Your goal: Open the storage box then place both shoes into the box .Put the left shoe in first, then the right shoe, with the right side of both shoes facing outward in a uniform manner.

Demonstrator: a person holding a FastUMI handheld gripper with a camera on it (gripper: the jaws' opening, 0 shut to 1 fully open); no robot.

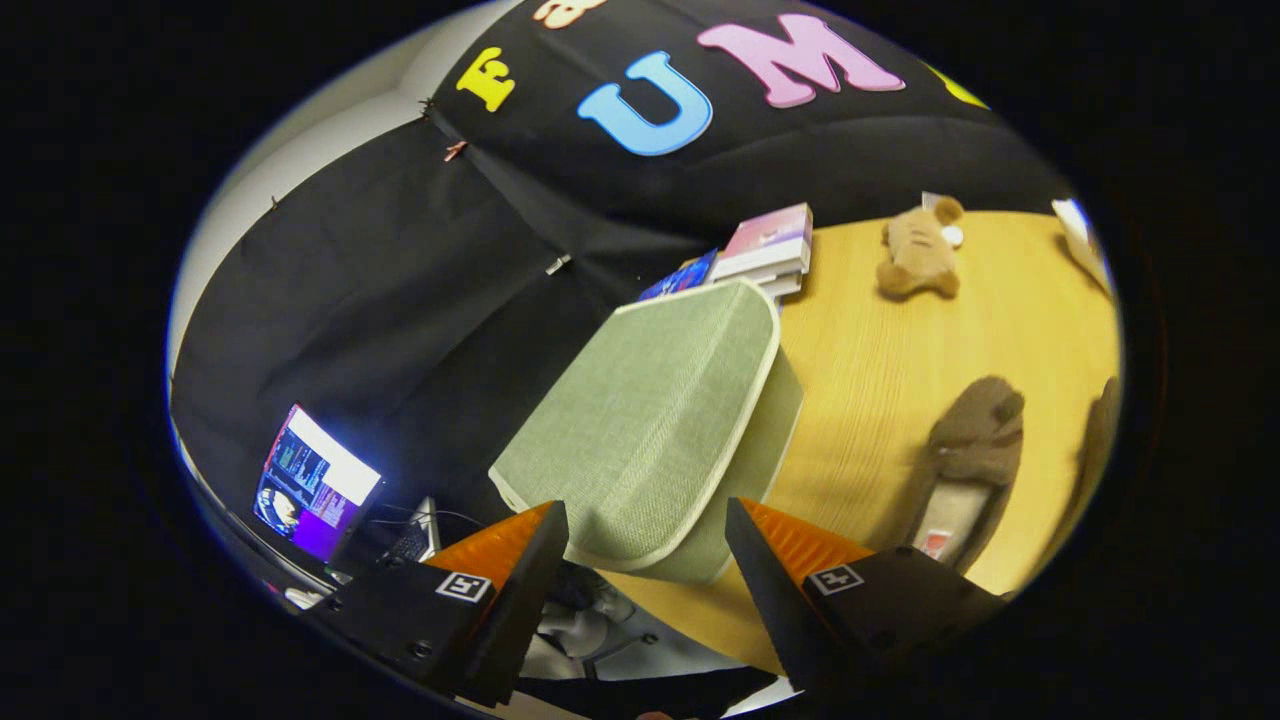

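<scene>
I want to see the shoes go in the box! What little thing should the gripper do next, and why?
Probably ease forward so the open gripper can take the near edge of the green storage box lid. The lid looks closed, the fingers are spread just short of it, and a brown shoe waits on the wooden table, so the box likely must open first.

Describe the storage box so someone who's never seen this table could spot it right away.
Start at the wooden table. At its edge by the black cloth, just ahead of the open gripper fingers, sits the storage box. It is pale green woven fabric with white trim, lid closed, larger than the books stacked behind it.
</scene>
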